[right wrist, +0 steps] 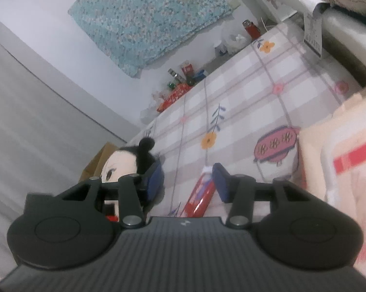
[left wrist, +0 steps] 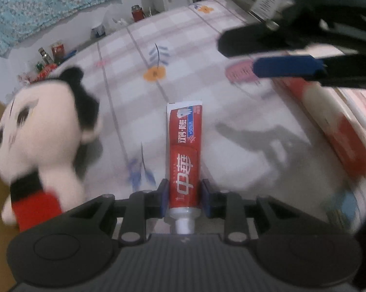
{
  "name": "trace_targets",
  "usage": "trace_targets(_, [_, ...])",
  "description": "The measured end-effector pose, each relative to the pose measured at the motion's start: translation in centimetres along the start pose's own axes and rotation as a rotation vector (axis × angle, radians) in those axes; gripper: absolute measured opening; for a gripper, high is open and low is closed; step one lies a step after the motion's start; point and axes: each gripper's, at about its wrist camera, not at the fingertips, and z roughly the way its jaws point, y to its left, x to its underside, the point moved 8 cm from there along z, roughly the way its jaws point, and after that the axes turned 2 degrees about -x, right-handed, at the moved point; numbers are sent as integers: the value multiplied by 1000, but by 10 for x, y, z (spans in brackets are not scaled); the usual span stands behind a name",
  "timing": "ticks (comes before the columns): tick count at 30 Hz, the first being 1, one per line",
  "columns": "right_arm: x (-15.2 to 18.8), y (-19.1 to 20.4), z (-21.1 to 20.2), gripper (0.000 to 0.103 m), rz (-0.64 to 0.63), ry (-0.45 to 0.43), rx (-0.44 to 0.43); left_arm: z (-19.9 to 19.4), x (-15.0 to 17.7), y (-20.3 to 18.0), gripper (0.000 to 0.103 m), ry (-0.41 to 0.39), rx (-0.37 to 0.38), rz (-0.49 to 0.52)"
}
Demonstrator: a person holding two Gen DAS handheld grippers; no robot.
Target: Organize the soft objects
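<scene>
Here we have the toothpaste tube (left wrist: 184,155) clamped low, near its white cap, between the left gripper's (left wrist: 184,196) fingers (left wrist: 164,196). It looks light and squashy, so we grip gently. Its long axis runs away from us over the bed (left wrist: 231,112), crimped end foremost. The right gripper (right wrist: 187,182) hangs released, grasping nothing.

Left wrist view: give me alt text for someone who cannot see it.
The left gripper is clamped on a red toothpaste tube near its cap end, above a checked floral bedsheet. A blurred plush doll sits at the left, and the right gripper reaches in at the upper right.
</scene>
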Motion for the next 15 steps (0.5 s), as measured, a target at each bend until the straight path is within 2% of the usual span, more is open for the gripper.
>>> trace_targets(8, [57,20,-41,51,5,37,5,-34,56,-15,28,-7,87,-34])
trace_targets(11, [81,17,-58,53,55,53,21,-43,72,-12,28,-13,131,-90])
trace_targets(15, [114,10,-62,53,140,122,28,-47,87,-5,28,-43,183,-173])
